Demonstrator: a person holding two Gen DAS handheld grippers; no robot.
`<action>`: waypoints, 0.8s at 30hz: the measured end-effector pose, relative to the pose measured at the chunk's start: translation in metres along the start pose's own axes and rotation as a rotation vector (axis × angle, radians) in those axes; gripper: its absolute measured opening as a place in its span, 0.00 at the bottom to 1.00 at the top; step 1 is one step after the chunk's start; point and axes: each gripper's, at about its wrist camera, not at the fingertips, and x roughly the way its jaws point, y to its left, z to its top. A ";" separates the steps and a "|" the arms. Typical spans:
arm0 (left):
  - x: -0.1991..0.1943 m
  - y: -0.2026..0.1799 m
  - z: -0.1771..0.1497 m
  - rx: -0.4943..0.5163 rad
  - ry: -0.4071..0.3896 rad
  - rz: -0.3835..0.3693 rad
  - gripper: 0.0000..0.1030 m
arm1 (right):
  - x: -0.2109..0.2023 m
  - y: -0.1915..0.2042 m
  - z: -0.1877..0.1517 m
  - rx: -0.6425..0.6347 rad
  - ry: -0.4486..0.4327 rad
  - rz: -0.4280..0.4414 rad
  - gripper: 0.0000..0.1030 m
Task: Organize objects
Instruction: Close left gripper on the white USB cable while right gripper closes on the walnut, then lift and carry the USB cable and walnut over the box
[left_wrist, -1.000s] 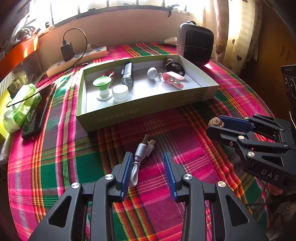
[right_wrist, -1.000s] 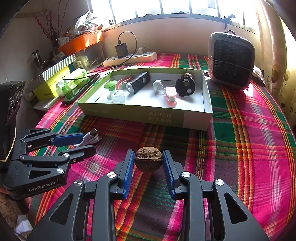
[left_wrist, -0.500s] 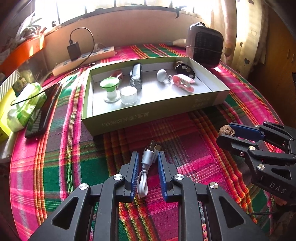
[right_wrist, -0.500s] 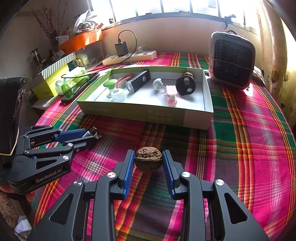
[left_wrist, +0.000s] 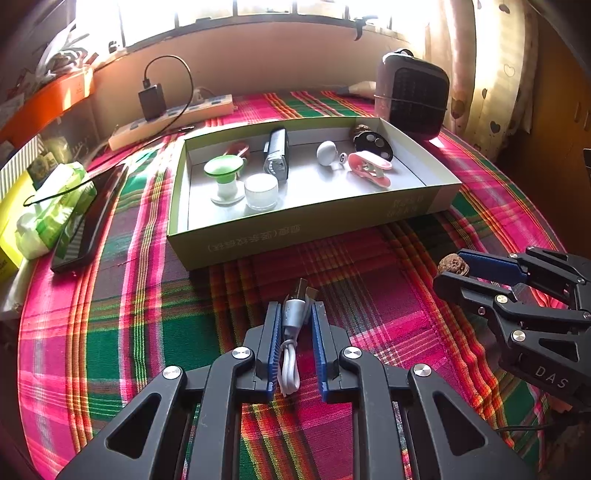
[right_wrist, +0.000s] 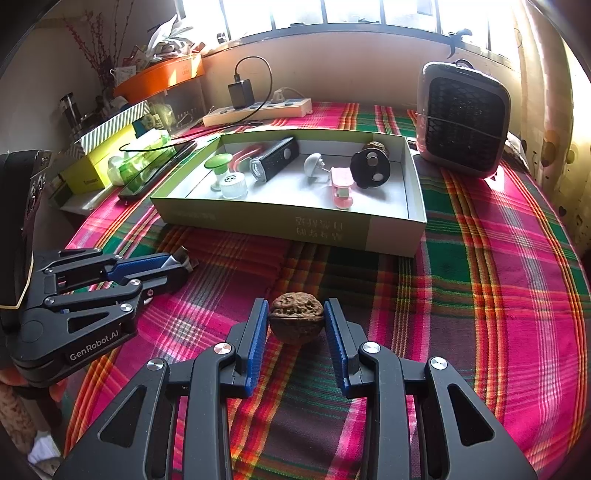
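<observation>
A short white USB cable (left_wrist: 291, 317) with grey plugs lies on the plaid cloth between the blue pads of my left gripper (left_wrist: 295, 308). The jaws are closing and both pads touch the plug bundle. Its tip sticks out of the left gripper (right_wrist: 177, 266) in the right wrist view. My right gripper (right_wrist: 296, 304) is shut on a brown walnut (right_wrist: 295, 321) just above the cloth; the walnut (left_wrist: 453, 265) also shows at the right gripper's (left_wrist: 448, 275) tip. The green cardboard box (left_wrist: 295, 236) behind both holds several small items.
In the box (right_wrist: 258, 221) are a green-topped piece (left_wrist: 223, 177), a white jar (left_wrist: 261, 190), a black flashlight (left_wrist: 276, 155), a pink clip (left_wrist: 369, 170) and a black disc (right_wrist: 371, 168). A heater (left_wrist: 413, 96) stands back right, a power strip (left_wrist: 173, 118) behind, a phone (left_wrist: 88, 221) left.
The left gripper's jaws have closed in from wide apart onto the cable. The right gripper and its walnut have not moved.
</observation>
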 end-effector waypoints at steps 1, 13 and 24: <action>0.000 0.000 0.000 -0.001 -0.001 0.000 0.14 | 0.000 0.000 0.000 0.000 0.001 0.000 0.32; -0.001 0.002 -0.001 -0.023 -0.012 -0.007 0.13 | 0.003 0.002 0.000 -0.007 0.011 -0.011 0.32; -0.006 0.002 -0.002 -0.035 -0.037 -0.026 0.10 | 0.003 0.003 0.001 -0.006 0.011 -0.020 0.32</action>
